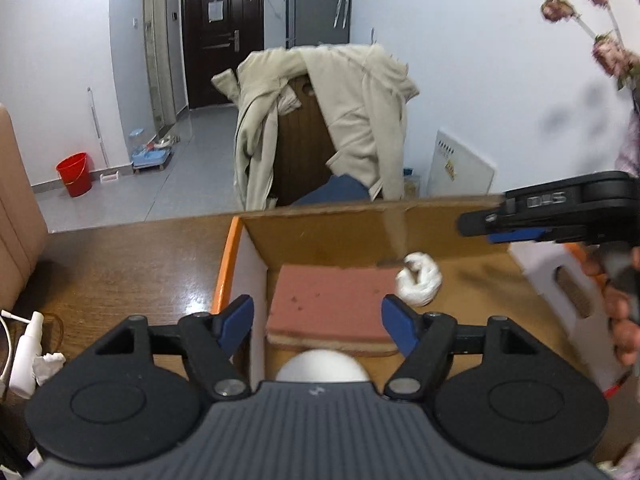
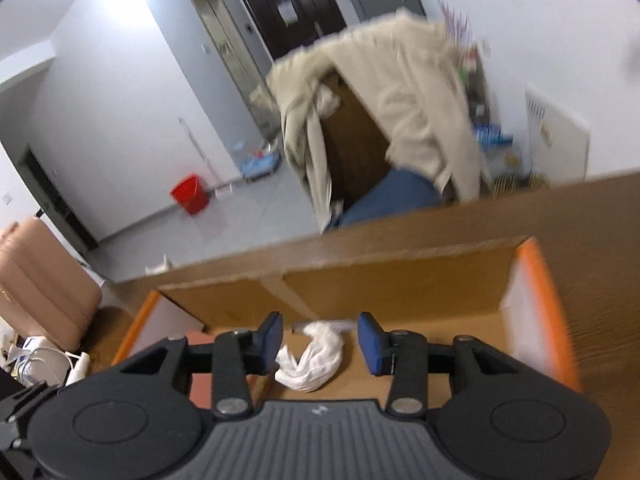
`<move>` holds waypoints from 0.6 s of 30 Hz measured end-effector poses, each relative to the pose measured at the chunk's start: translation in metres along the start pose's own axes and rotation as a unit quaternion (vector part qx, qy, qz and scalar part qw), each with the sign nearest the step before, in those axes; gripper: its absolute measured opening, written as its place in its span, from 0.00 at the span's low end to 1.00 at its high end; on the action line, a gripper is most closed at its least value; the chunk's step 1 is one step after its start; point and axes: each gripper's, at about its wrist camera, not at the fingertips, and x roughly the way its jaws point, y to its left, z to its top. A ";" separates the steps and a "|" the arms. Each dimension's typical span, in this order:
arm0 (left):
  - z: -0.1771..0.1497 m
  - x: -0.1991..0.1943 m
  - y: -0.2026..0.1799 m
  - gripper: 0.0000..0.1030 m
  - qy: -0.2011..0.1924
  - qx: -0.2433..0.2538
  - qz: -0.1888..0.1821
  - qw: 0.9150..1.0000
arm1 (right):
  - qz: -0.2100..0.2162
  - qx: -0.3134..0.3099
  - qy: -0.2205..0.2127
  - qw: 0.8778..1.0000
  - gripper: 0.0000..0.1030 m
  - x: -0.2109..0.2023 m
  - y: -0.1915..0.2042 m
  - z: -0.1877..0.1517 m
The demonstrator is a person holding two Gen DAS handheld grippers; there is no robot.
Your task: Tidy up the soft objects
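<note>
Surface: brown wooden table [image 1: 120, 264] bearing an open cardboard box [image 1: 320, 232].
Left gripper [image 1: 318, 322]: jaws wide, empty, pink sponge [image 1: 332, 300] beyond.
Right gripper [image 2: 320, 342]: jaws apart, gripping nothing; white cloth [image 2: 316, 360] lies below between them.

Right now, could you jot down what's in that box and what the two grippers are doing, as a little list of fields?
container: cardboard box with orange edges, on a wooden table
inside, flat item: pink sponge pad
inside, cloth item: white bundled cloth, lying loose on the box floor beside the pad
inside, round item: white ball, partly hidden
left gripper: open, above the pad, holding nothing
right gripper: open, cloth below it, not gripped
beyond the table: chair draped with a beige jacket
</note>
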 end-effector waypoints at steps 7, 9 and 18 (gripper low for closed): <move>0.000 -0.081 -0.036 0.80 -0.060 0.032 -0.029 0.997 | 0.014 -0.052 -0.065 0.996 0.59 -0.132 0.006 -0.020; -0.006 -0.104 -0.047 0.80 -0.069 0.040 -0.041 0.996 | 0.011 -0.066 -0.074 0.995 0.66 -0.166 0.010 -0.039; -0.095 -0.219 -0.060 0.92 -0.129 0.027 -0.096 0.987 | -0.024 -0.125 -0.115 0.985 0.77 -0.277 0.018 -0.170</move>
